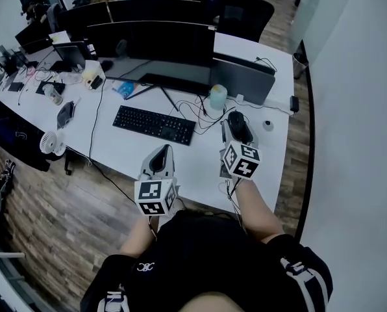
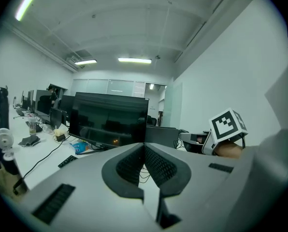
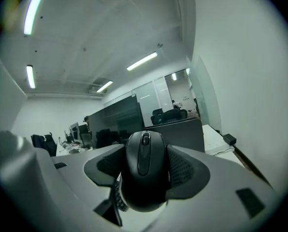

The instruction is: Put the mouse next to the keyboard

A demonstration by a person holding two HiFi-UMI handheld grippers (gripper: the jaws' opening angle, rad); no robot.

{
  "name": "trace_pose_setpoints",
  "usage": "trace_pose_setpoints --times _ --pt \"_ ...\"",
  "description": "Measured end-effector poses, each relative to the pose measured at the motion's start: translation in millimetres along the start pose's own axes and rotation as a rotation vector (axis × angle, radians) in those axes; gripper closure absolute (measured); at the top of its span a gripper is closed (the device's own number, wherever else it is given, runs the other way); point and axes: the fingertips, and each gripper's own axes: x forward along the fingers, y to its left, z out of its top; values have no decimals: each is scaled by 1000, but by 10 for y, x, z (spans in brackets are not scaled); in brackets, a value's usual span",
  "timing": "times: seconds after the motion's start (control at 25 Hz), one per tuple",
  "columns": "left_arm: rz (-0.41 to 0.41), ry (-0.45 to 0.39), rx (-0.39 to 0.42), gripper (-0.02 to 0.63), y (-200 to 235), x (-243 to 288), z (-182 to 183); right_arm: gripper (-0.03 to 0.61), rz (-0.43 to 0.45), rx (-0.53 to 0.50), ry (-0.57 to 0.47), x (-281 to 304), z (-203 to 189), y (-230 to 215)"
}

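A black mouse (image 3: pixel 145 170) sits between the jaws of my right gripper (image 3: pixel 145 175), which is shut on it and holds it off the desk. In the head view the mouse (image 1: pixel 239 126) hangs over the white desk (image 1: pixel 206 164), to the right of the black keyboard (image 1: pixel 154 124). My left gripper (image 1: pixel 161 159) hovers over the desk's near edge, just in front of the keyboard's right end. Its jaws are shut with nothing between them (image 2: pixel 144 166).
Black monitors (image 1: pixel 151 43) stand behind the keyboard, with loose cables (image 1: pixel 197 112) and a pale cup (image 1: pixel 217 98) beside them. A grey divider panel (image 1: pixel 242 80) is at the back right. A small fan (image 1: pixel 49 143) and clutter lie at the left. The desk's right edge drops to wood floor.
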Motion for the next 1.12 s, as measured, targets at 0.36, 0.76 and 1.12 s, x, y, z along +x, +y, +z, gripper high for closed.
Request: trace_pose_setpoints --times 0.36,0.76,1.12 --pt "-73 12 -7 601 671 449 91 293 -147 -61 98 852 -578 51" --pt "-141 38 13 601 1229 845 66 293 -275 -37 262 1534 -1510 71" --pt "-166 81 -3 601 1472 1071 -68 291 -325 -67 436 1740 -2218 121"
